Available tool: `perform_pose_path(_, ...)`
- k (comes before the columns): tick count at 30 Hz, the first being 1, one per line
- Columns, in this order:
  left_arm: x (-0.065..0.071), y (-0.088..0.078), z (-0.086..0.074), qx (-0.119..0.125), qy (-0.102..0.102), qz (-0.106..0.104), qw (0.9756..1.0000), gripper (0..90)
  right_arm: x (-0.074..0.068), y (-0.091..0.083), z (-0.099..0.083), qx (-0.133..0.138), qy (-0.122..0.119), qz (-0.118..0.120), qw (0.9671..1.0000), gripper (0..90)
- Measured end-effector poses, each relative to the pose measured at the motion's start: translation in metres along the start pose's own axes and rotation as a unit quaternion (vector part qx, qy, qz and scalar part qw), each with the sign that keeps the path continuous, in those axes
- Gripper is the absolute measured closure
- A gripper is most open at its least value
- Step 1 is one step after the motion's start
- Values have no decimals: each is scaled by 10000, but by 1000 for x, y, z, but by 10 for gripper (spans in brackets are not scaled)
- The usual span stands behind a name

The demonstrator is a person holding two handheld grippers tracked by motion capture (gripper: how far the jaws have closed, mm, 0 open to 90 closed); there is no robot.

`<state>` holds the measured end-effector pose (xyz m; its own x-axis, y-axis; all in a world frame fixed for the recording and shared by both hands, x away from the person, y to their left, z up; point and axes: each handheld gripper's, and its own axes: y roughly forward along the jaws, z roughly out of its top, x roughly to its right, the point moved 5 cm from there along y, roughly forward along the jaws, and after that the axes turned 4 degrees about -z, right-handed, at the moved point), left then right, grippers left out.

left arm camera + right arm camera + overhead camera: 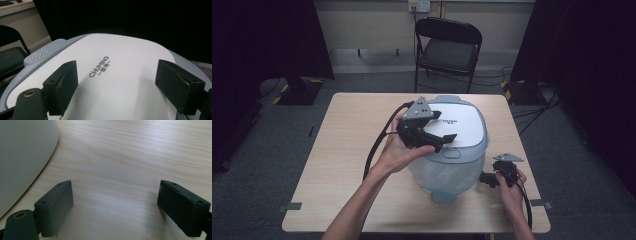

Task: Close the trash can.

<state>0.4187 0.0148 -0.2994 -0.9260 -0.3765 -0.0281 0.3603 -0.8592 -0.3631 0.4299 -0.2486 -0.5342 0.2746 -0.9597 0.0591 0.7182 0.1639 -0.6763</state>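
In the high view, a large lidded plastic container with a white lid panel and pale grey-blue body (452,145) is seen at the middle of the light wooden surface (337,165), its long axis running from the person's edge toward the black folding chair (447,47). The left tool (429,130) is held released above the lid's near-left part, while the right tool (489,179) rests low by the body's right side, also spread. In the left gripper view, the jaws are seen wide apart over the white lid, the printed lettering (99,66) between them and the ribbed grey tab (46,51) beyond. The lid would best be pressed or gripped squarely, the body being steadied. In the right gripper view, the spread jaws are seen over bare wood beside the container's curved wall (25,152).
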Motion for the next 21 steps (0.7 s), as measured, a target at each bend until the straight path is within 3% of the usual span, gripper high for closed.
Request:
perform_pose_path(1, 1, 2, -3, -66, -20, -100, 9999, 188, 0, 0, 0, 2, -4, 1, 10000, 120)
perform_pose_path(4, 3, 0, -3, 10, 92, 64, 9999, 186, 0, 0, 0, 1, 0, -5, 10000, 120)
perform_pose_path(6, 1, 1, -4, 80, -68, -67, 9999, 184, 0, 0, 0, 1, 2, -3, 10000, 120)
perform_pose_path(10, 1, 1, -4, 94, -78, -80, 9999, 181, 0, 0, 0, 1, 1, -3, 10000, 120)
perform_pose_path(17, -5, 1, -2, 15, -141, 6, 9999, 167, 0, 0, 0, 0, 3, -3, 10000, 120)
perform_pose_path(21, -13, -4, 2, 212, -340, 59, 9992, 162, 0, 0, 0, 1, 2, -3, 10000, 120)
